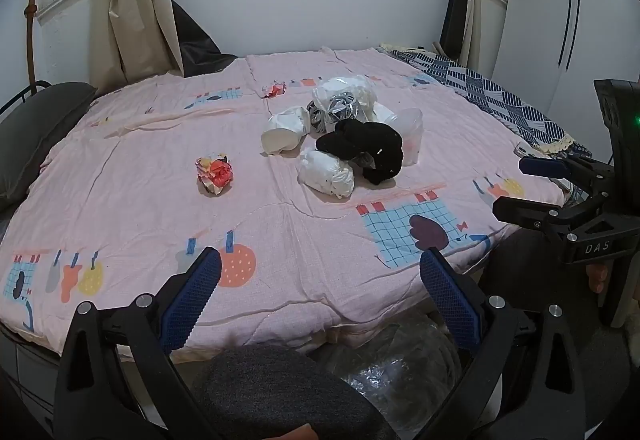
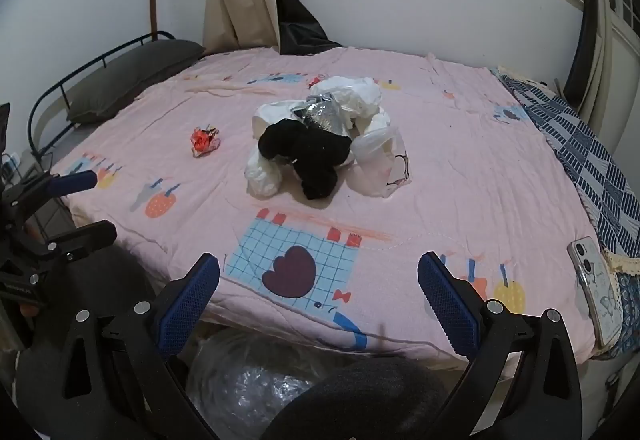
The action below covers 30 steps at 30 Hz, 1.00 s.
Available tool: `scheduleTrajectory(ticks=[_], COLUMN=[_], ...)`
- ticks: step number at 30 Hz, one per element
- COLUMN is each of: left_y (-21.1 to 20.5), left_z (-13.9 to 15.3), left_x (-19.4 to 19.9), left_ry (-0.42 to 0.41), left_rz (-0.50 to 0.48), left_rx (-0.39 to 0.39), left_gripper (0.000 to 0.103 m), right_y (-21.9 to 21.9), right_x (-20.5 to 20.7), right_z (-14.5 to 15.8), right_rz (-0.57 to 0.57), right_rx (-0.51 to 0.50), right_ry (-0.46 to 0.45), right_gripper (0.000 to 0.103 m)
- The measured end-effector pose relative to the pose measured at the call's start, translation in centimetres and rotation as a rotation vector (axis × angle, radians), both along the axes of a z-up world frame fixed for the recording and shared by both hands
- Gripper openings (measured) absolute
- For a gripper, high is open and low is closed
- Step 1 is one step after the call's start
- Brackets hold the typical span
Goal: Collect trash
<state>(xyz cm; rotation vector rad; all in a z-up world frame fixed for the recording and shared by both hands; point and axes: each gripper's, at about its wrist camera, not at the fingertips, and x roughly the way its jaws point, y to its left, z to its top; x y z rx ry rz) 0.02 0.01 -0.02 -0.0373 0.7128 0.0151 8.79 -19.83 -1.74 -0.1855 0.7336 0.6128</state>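
Left wrist view: the left claw (image 1: 320, 298) stood as wide as it goes at the near edge of the bed (image 1: 120, 160), holding and touching nothing, with only pink bedspread between its blue pads. The trash lay well ahead of it: a heap (image 1: 344, 132) of white bags, a silvery wrapper, a black bag and a clear cup bunched together mid-bed, probably so it could be gathered from one spot. A red crumpled wrapper (image 1: 215, 176) sat alone to the left of the heap, and a smaller red scrap (image 1: 274, 89) lay farther back. A clear plastic bag (image 1: 384, 364) sat on the floor below the bed's near edge, likely the place for the trash. The right claw (image 1: 532, 188) hung at the right edge of the view, also wide and empty.

Right wrist view: the right claw (image 2: 319, 296) was fully spread over the bed's near edge, gripping nothing. The heap (image 2: 320, 136) lay beyond it, the red crumpled wrapper (image 2: 205, 141) to its left. A phone (image 2: 596, 296) rested near the bed's right side, apart from the trash. The left claw (image 2: 80, 200) showed at the left, open and empty.
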Motion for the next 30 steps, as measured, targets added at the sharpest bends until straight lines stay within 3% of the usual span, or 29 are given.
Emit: scheduleTrajectory(ticks=[30], left_y=[0.00], left_z=[-0.02], left_x=[0.01], left_ry=[0.002], left_rz=[0.000], left_rx=[-0.001], left_gripper=[0.097], right_y=[0.30], right_x=[0.01], right_z=[0.09], right_rz=[0.000], right_rx=[-0.005], right_ry=[0.004], right_gripper=[0.095])
